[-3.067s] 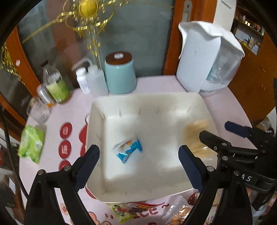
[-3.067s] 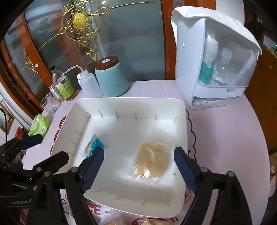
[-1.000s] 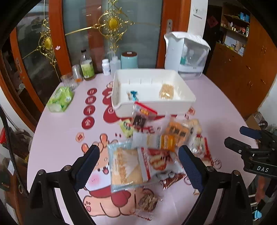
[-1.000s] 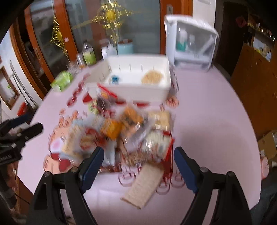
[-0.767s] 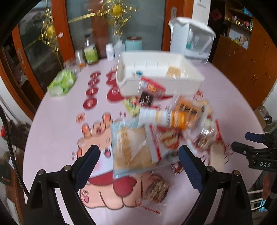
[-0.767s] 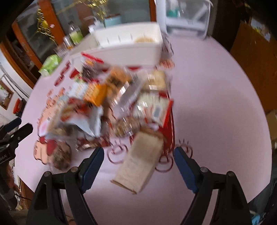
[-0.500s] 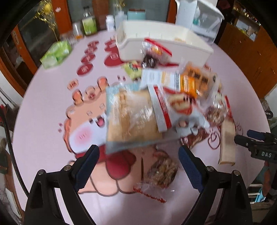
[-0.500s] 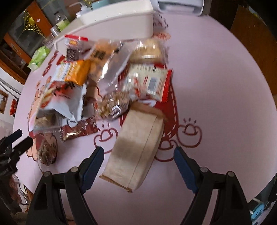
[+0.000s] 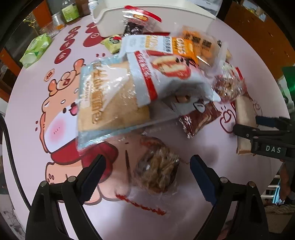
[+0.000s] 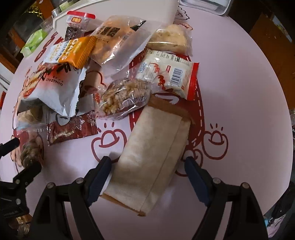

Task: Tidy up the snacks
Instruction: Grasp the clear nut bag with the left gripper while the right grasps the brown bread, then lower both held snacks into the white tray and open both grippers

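Observation:
A heap of snack packets lies on the pink round table. My left gripper (image 9: pixel 147 172) is open, its jaws either side of a clear bag of brown crunchy snack (image 9: pixel 156 170) with a red edge. My right gripper (image 10: pixel 147 169) is open, its jaws straddling the near end of a long beige packet (image 10: pixel 154 157). That packet also shows in the left wrist view (image 9: pixel 244 118) beneath the right gripper (image 9: pixel 245 124). A large toast-bread bag (image 9: pixel 108 99), a white-and-red bag (image 9: pixel 166 73), a brown packet (image 10: pixel 71 130) and a white tray (image 9: pixel 114 20) lie beyond.
A green tissue pack (image 9: pixel 36 49), bottles and jars (image 9: pixel 69 11) stand at the table's far left. More packets sit in the heap: orange biscuits (image 10: pixel 77 51), a clear nut-cluster bag (image 10: pixel 125 94), a red-and-white packet (image 10: pixel 166 73). The table edge curves close on the right.
Both grippers have come back from over the white tray and dropped low over the snack heap. The left now brackets the crunchy snack bag, the right the beige packet.

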Tool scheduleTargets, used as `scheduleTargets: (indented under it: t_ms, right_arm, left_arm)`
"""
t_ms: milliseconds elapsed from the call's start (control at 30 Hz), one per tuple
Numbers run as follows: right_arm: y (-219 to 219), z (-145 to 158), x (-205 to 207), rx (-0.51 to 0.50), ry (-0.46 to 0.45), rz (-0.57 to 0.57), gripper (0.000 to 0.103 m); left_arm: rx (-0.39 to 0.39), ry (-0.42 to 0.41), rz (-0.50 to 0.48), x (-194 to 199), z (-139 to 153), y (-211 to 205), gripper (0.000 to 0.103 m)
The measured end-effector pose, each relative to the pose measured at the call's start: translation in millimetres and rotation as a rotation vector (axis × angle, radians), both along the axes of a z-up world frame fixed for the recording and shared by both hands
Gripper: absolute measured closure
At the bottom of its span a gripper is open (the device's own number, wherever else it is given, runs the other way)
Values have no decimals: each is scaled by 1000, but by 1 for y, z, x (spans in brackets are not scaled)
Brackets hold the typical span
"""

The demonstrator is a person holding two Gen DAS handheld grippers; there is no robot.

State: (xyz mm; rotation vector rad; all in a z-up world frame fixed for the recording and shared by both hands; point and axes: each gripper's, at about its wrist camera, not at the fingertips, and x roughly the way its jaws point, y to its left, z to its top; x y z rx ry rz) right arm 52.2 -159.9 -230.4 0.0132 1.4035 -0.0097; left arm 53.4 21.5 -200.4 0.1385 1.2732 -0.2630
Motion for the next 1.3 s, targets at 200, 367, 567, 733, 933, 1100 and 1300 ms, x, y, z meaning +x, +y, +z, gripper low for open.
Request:
scheduleTargets:
  t_ms: [200,367,567,733,933,1100,1300]
  right_arm:
    - [8,5,-2,2,-26,7,38]
    - [3,11,-9,12,-35,18,39]
    - [-15,17,-23,74,-44,-11,40]
    - [-26,38,-30,114,-85,-39,40]
    - [-32,72,-37,147,-167,-67,40]
    - [-20,103,-35,146,-236,-60,40]
    - [1,152,-15,108,-330,-12,40]
  left_arm:
    - [-3,40,-10,-2,-8,-3,20]
    - [-32,72,-46,-4,-10,-9,66]
    - [-59,78,-81,-13,-7,-16,74]
    - [-84,35,-77,-19,8,-9,74]
    - [-96,-42,-77,-22,42,2,74]
    - [-126,-119,-65,-18,84,16,74]
    - [-137,-218,-71,-6,140,32,74]
